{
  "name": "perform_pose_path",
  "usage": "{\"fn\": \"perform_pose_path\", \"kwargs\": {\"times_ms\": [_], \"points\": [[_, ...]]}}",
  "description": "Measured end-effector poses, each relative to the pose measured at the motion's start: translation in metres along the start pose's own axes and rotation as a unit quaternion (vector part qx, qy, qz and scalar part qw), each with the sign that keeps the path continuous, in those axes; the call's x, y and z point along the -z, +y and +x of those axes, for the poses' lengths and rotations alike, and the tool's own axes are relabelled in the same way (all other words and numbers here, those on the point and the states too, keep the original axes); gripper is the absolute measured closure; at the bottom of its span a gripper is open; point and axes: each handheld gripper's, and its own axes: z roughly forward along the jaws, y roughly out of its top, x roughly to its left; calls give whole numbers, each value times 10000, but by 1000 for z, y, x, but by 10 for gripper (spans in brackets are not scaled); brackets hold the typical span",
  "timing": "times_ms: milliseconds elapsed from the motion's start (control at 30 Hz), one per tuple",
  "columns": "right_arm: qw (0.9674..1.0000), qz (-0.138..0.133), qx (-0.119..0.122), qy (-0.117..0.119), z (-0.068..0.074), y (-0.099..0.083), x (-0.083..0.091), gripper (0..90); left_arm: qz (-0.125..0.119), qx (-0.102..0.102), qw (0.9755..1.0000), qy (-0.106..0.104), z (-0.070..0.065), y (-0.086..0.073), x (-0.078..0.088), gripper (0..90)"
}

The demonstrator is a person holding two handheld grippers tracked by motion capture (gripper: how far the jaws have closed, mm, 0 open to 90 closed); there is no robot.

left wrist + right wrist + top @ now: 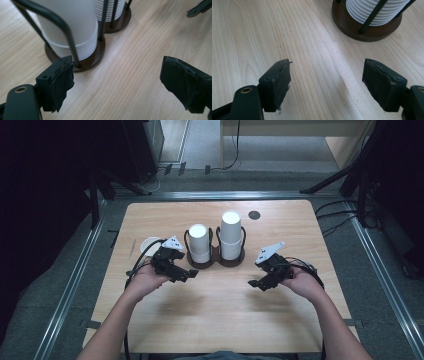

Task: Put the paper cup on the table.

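2 stacks of white paper cups are standing upside down in a dark double holder [218, 261] at the middle of the wooden table [215, 315], and both grippers are hovering just in front of it, gripping nothing.

At the far left, a single white cup [148, 245] is lying by the table's edge, behind the left hand. The left gripper [189, 274] is pointing toward the shorter stack [199, 242]; in the left gripper view its jaws are standing wide apart, empty, with that stack [72, 27] and the holder's wire loop [60, 27] close ahead and slightly to one side. The taller stack [231, 234] is sitting in the holder's right ring. The right gripper [256, 284] is hanging over bare wood near the holder; its jaws are also spread wide and empty in the right gripper view, with the ridged cup rims [374, 11] and the round brown base [352, 27] ahead.

Judging by this, the work is sitting at the approach stage: a cup is about to be taken from a stack. The next move is probably calling for 1 gripper to rise to a stack's top and close gently on the outermost cup, between the wire loops, while the other is steadying the base so the holder is not sliding.

Pale wood grain is covering the tabletop, with a small dark disc [254, 215] near the far edge. Around it, the room is lying dim: grey floor, metal rails, cables [340, 217] at right.
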Motion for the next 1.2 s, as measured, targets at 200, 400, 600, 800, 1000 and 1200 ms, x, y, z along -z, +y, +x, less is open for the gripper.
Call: {"fn": "perform_pose_path", "kwargs": {"times_ms": [200,400,600,800,1000,1200], "points": [[10000,-1,-52,26,2,1,-2,227,39,-173,9998,-88,-10,4,-8,120],[9998,-36,-165,47,7,1,-2,224,87,-333,9992,-214,-21,8,-18,120],[9999,-39,-135,45,11,0,-2,224,74,-424,9985,-339,-31,14,-28,120],[9999,-38,-159,44,12,-2,-2,223,67,-420,9983,-386,-39,18,-37,116],[9999,-71,-154,28,14,-2,-2,222,3,-307,9986,-423,-44,21,-46,116],[9999,-81,-95,53,16,1,-2,222,-27,-328,9989,-324,-47,20,-52,116]]}}
